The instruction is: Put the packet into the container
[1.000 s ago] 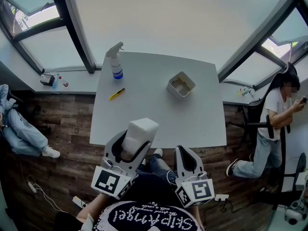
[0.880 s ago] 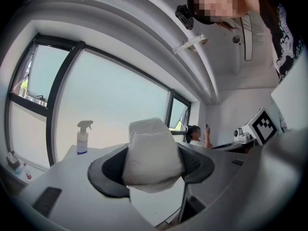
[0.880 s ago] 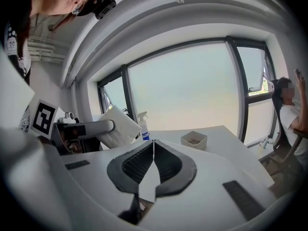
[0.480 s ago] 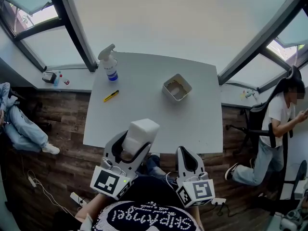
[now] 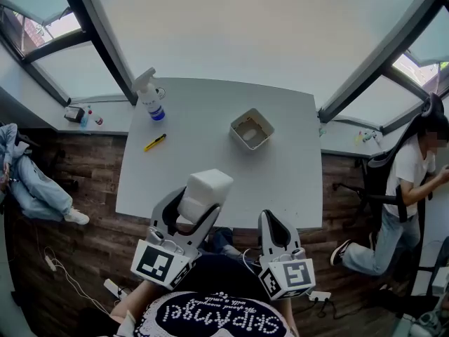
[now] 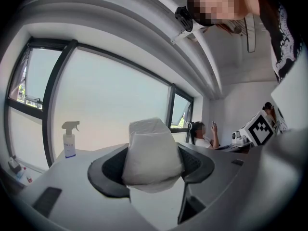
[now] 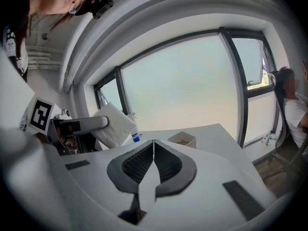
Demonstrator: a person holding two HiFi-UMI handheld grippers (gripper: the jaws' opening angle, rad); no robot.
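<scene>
Dark wood planks run across the floor [image 5: 84, 188], and on them I've got the white table [image 5: 295, 181] filling the middle of the head view, tall window panes [image 5: 231, 20] beyond its far edge. Off to the right a seated person [image 5: 410, 181] sits well clear of the table. Closer to me, the left gripper [image 5: 198, 206] is clamped on the packet [image 5: 204, 190]. Its own view confirms it: both dark jaws press against the sides of the white, soft-looking packet [image 6: 153, 158], which bulges up above them. From the head camera the packet shows over the near edge of the table, lifted off the surface and well apart from the container [image 5: 252, 128]. The right gripper [image 5: 273, 223] sits just beside the left one, nearer my body, jaws pressed together with nothing between them; in the right gripper view [image 7: 154, 158] they meet along a thin line. That view also catches the packet [image 7: 114, 124] to its left and the container [image 7: 182, 139] out on the table ahead. The container is a small open tub, pale, with something brownish at the bottom, standing right of the table's centre. At the far-left corner stands a spray bottle [image 5: 149, 93], upright, and near it lies a small yellow tool [image 5: 155, 142], flat on the table.
</scene>
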